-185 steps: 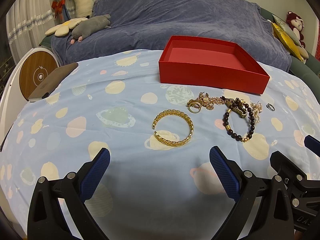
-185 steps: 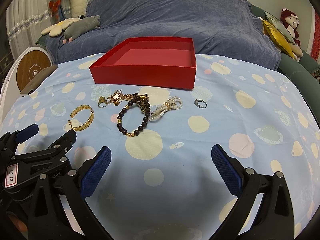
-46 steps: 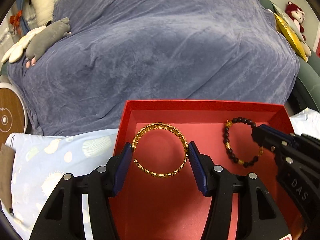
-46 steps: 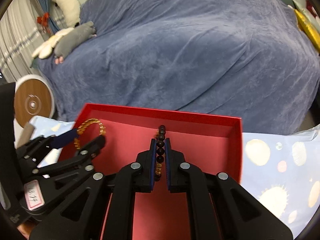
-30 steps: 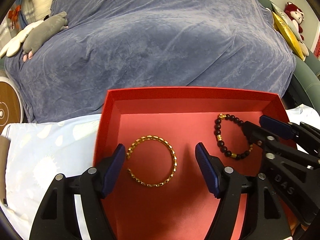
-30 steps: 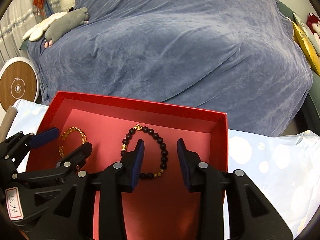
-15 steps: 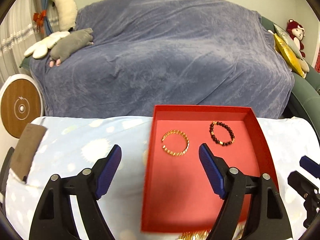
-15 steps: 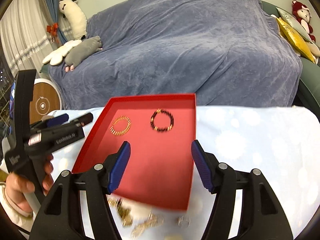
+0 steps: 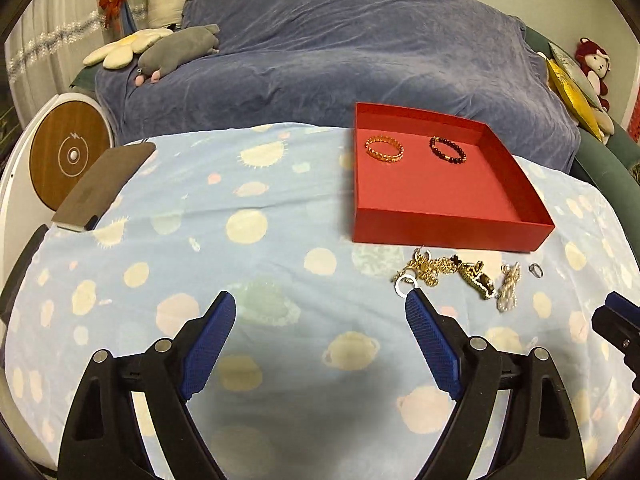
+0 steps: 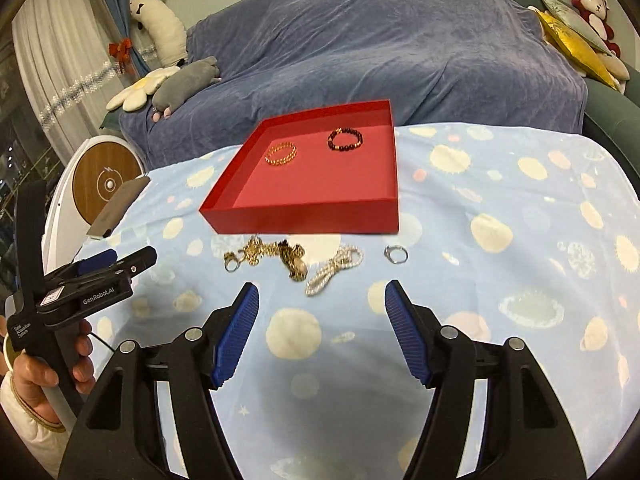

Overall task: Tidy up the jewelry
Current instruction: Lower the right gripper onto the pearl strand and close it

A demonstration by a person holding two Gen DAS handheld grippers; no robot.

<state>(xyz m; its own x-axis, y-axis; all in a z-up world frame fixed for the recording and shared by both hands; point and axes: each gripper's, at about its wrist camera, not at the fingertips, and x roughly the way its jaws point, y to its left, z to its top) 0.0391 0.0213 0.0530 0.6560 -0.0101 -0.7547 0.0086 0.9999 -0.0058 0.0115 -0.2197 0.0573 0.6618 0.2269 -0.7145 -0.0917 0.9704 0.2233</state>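
Your left gripper (image 9: 320,318) hangs above the cloth (image 9: 248,264) with its jaws spread wide and nothing between them. Your right gripper (image 10: 322,312) is likewise released and empty, low over the cloth (image 10: 500,280), and its blue pads (image 10: 236,336) frame the loose jewelry ahead.

The red box (image 9: 448,230) sits on the far side of the table, near the sofa (image 9: 360,60). Inside it, toward the back wall, the gold bangle (image 9: 384,149) lies to the left and the bead bracelet (image 9: 447,149) to the right, side by side and not touching. From the right wrist view you see the same pair, bangle (image 10: 281,153) and bracelet (image 10: 345,139), in the box (image 10: 312,214).

Just in front of the box's near wall, a row of pieces lies on the cloth. The gold chain (image 10: 268,254) is a tangled heap with a small ring at its left end. Beside it to the right lies the pearl strand (image 10: 334,266), bunched and slanting. Further right, apart from the rest, sits the silver ring (image 10: 395,254). In the left wrist view the chain (image 9: 440,274), pearls (image 9: 508,286) and ring (image 9: 535,269) sit right of your left gripper's right pad.

Your hand holds the left gripper (image 10: 92,276) at the lower left of the right wrist view.
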